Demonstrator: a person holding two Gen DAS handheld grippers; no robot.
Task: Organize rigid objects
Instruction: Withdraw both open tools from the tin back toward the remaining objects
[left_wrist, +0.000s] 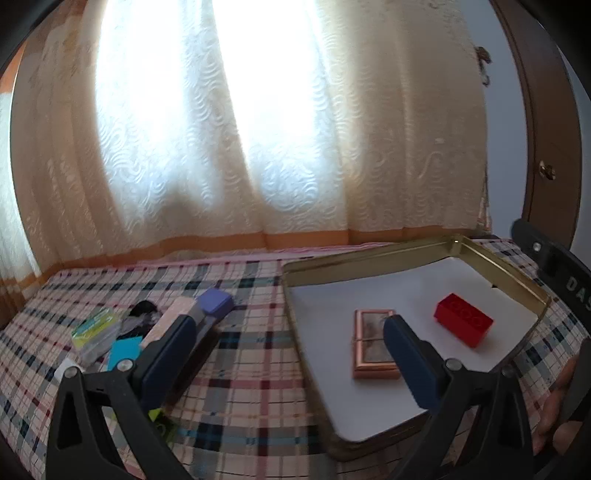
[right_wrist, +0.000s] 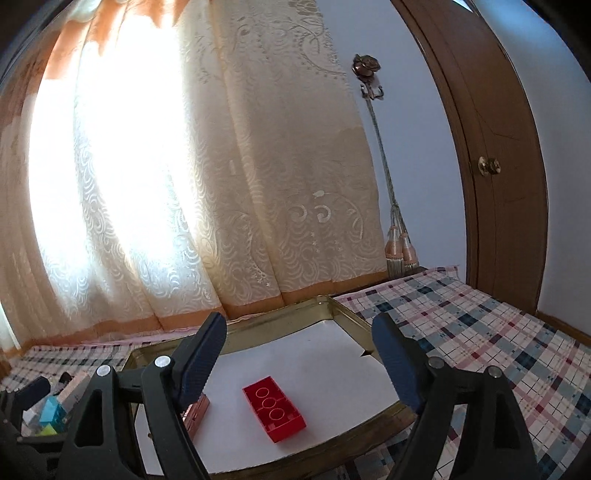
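Backlit cream curtains hang behind a plaid-covered counter (left_wrist: 240, 362). Both the left gripper (left_wrist: 288, 332) and right gripper (right_wrist: 299, 347) gape wide and empty. Loose small items (left_wrist: 110, 332) lie left of the gold metal tray (left_wrist: 369, 258), nearest the left fingers (left_wrist: 177, 339).

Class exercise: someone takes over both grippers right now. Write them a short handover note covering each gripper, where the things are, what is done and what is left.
Left gripper: jaws wide open, empty, above the plaid cloth at the tin's left edge.
Right gripper: jaws open, empty, over the tin.
Done: red brick lies studs down on the tin's white liner; copper case lies flat to its left, apart from it.
Left: a loose pile on the cloth left of the tin, including a purple block, a cyan piece and a clear packet. Other items there are too hidden to name.
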